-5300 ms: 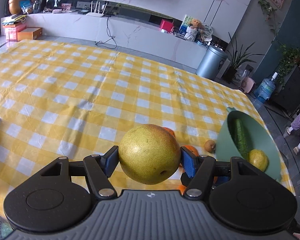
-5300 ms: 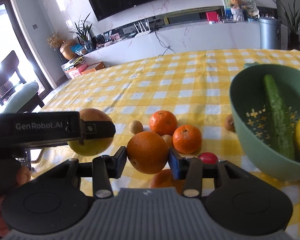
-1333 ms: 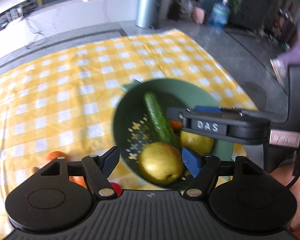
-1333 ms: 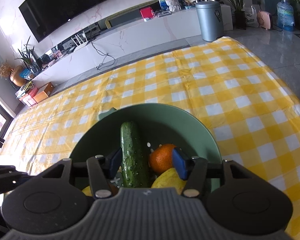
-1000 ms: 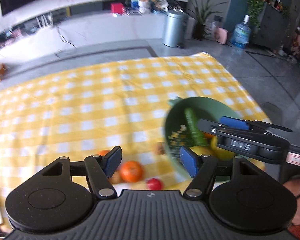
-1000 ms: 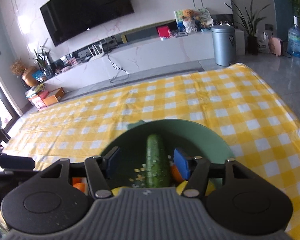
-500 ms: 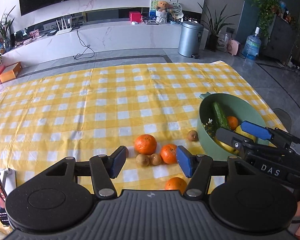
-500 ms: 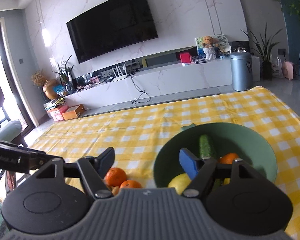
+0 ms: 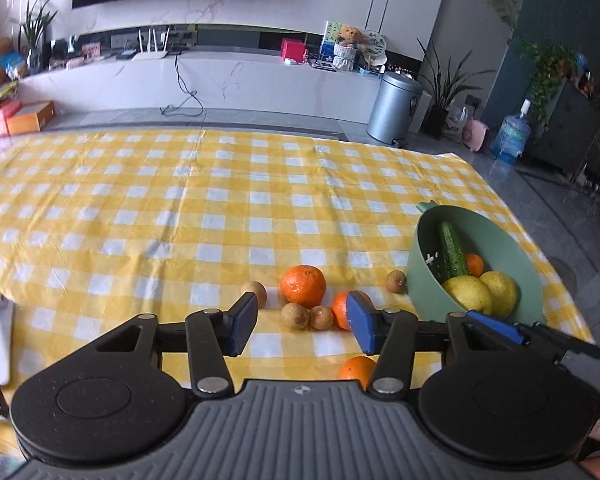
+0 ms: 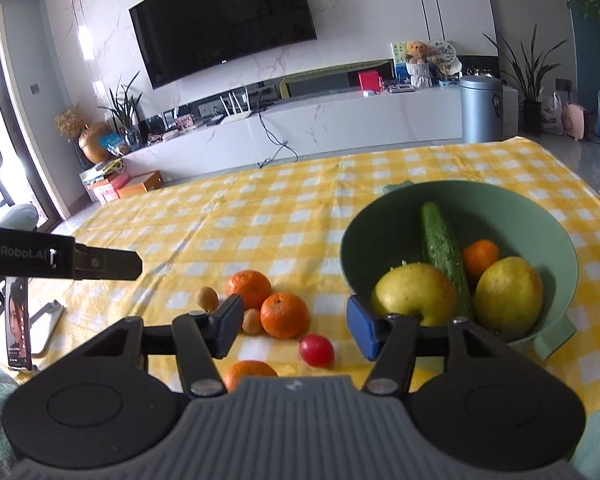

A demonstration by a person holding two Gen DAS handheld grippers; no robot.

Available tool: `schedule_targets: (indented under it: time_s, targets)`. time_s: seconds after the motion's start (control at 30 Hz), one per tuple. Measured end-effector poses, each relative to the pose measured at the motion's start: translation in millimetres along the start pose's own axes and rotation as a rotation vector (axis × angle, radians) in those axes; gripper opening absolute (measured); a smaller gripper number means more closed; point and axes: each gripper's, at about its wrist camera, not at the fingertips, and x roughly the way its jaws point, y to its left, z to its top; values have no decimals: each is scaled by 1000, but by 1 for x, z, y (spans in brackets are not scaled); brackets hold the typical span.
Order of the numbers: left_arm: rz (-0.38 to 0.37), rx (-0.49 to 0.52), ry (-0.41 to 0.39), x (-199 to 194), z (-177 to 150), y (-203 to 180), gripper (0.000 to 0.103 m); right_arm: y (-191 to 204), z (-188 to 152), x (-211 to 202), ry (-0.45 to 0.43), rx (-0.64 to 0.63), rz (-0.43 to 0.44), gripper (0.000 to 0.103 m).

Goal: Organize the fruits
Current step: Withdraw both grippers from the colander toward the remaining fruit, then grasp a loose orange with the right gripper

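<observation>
Both my tools have let go of their fruit: the yellow-green pear (image 10: 414, 294) and small orange (image 10: 480, 257) now lie in the green plastic colander bowl (image 10: 556, 248). Left tool (image 9: 302, 322) and right tool (image 10: 294, 326) hang empty, jaws apart after just narrowing. Loose round oranges (image 9: 303, 285) wait mid-frame, just beyond the left tool's pads.

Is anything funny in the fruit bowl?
Yes. A long green cucumber lies in the green plastic bowl beside two yellow pears and a small orange. It is a vegetable among fruit.
</observation>
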Motion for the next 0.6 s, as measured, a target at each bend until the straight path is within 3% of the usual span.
schedule_targets:
  time_s: [0.13,0.27,0.47,0.6]
  targets:
    - [-34,-34,33,8,-5,10,49,7,-4,5,28,-44,-7,49]
    - [-59,-61,72,21,-10,20,45,9,-5,16,69,-68,-25,39]
    - [-81,-58,88,37,-16,26,45,10,-5,30,126,-64,-35,40]
    - [-109,-33,116,44,-22,25,45,11,-7,28,132,-62,10,41]
